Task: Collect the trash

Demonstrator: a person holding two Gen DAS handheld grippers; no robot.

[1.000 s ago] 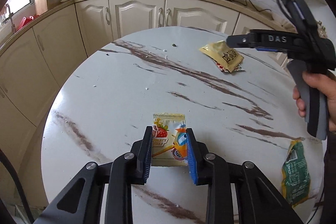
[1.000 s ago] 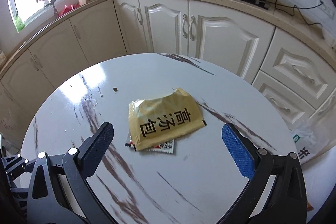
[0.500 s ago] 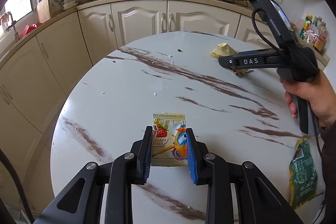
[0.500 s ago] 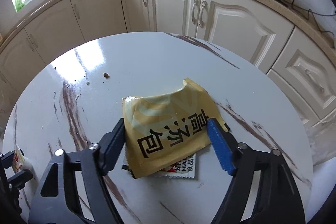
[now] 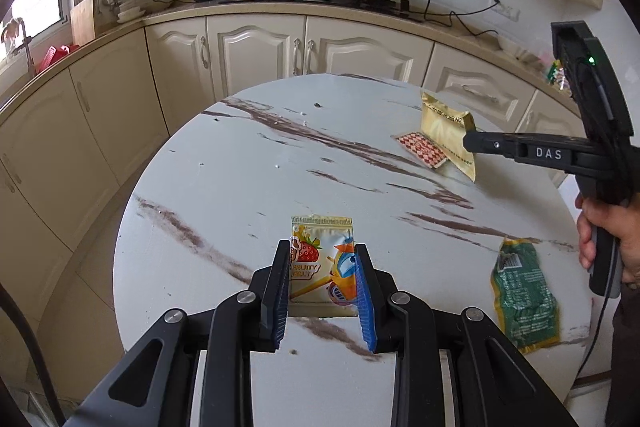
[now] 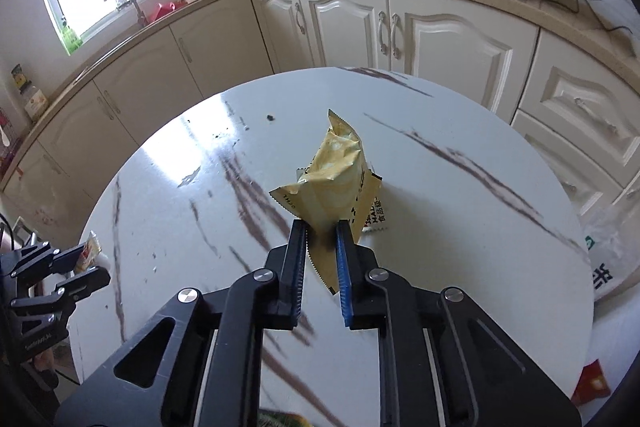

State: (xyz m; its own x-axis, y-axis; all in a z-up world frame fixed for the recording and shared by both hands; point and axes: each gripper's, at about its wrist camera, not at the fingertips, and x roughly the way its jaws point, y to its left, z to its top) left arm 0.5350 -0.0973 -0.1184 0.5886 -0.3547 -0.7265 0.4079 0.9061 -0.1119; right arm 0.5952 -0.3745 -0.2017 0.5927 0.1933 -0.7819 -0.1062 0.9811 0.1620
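I am closing the right gripper point(image 6: 321, 227) on the gold packet point(image 6: 334, 173) — its jaws are narrowing with the packet's crumpled near corner pinched between them, and the rest of the foil is standing up and away from me, its long axis running straight out along the fingers. Taking that packet as my landmark: a flat checkered sachet point(image 5: 420, 149) is lying on the bench point(image 5: 240, 187) just beside it and partly under it, apparently not caught in the jaws. I judge the lift should go up and back so the sachet stays clear.

Well apart from the gold packet, on the near side of the bench, my left gripper point(image 5: 322, 273) is holding the fruit jelly pouch point(image 5: 320, 259) at a narrow opening, its pads flanking the pouch's two long edges. A green wrapper point(image 5: 524, 303) is lying nearer the packet's side, below the hand point(image 5: 608, 239) carrying the right tool — so the right one is the nearer for it once free.
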